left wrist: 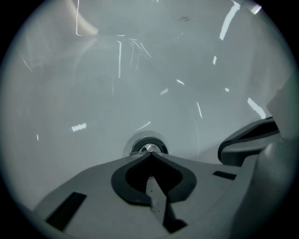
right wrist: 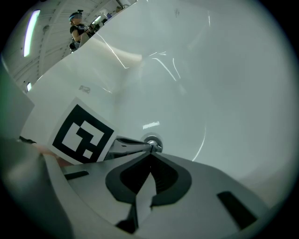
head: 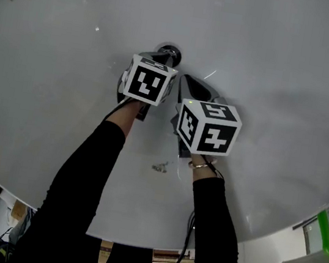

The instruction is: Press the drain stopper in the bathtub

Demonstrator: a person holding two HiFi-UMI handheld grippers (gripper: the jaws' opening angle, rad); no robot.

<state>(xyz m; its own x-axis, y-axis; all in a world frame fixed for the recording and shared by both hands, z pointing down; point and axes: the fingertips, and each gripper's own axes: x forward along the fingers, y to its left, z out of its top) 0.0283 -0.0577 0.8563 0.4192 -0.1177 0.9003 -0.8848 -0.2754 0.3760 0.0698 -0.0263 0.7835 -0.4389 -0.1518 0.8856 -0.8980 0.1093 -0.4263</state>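
Left gripper (left wrist: 150, 154) and right gripper (right wrist: 152, 154) jaws closed, empty; left tip at drain stopper (left wrist: 145, 146), so an off-centre push may skid off the chrome.

Drain stopper (head: 171, 53) in bathtub (head: 276, 52) floor, left gripper (left wrist: 149, 154) tip at it, right gripper (head: 186, 79) just right.

The glossy white bathtub floor (head: 286, 66) lies bare on the far side and both flanks of the round chrome drain stopper (head: 170, 53), so those approaches are open. The near side is crowded. The left gripper (left wrist: 150, 153), jaws together, noses right at the stopper. The right gripper (right wrist: 150, 152), jaws also together, sits just beside it on the right.
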